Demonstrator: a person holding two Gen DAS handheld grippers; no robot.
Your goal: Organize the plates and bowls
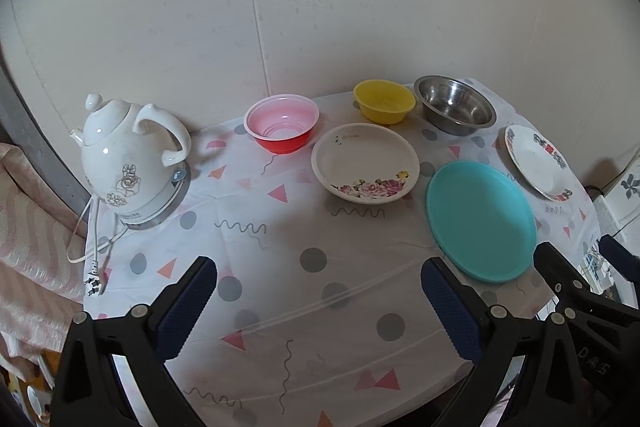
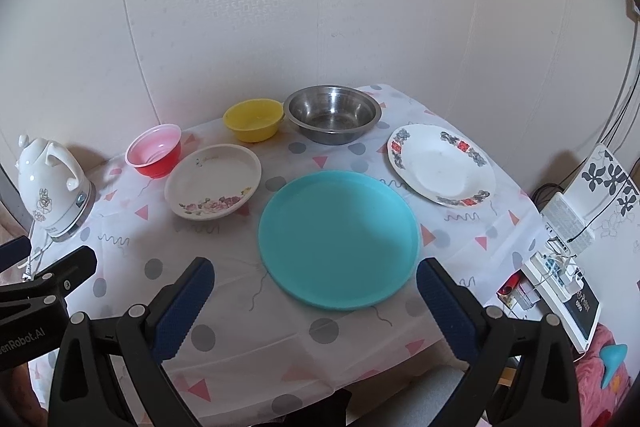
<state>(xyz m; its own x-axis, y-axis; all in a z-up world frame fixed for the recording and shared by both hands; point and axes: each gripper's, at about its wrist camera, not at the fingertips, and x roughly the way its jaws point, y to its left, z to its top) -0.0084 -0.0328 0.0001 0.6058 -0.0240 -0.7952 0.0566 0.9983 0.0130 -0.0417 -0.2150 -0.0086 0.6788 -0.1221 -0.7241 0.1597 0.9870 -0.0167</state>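
Observation:
On the patterned tablecloth stand a red bowl, a yellow bowl, a steel bowl, a rose-patterned deep plate, a teal plate and a white plate with a red and grey rim. My left gripper is open and empty above the table's front. My right gripper is open and empty, just in front of the teal plate; it also shows at the right edge of the left wrist view.
A white ceramic kettle with a loose cord stands at the table's left. The wall runs right behind the bowls. A white device with cables sits off the table's right edge.

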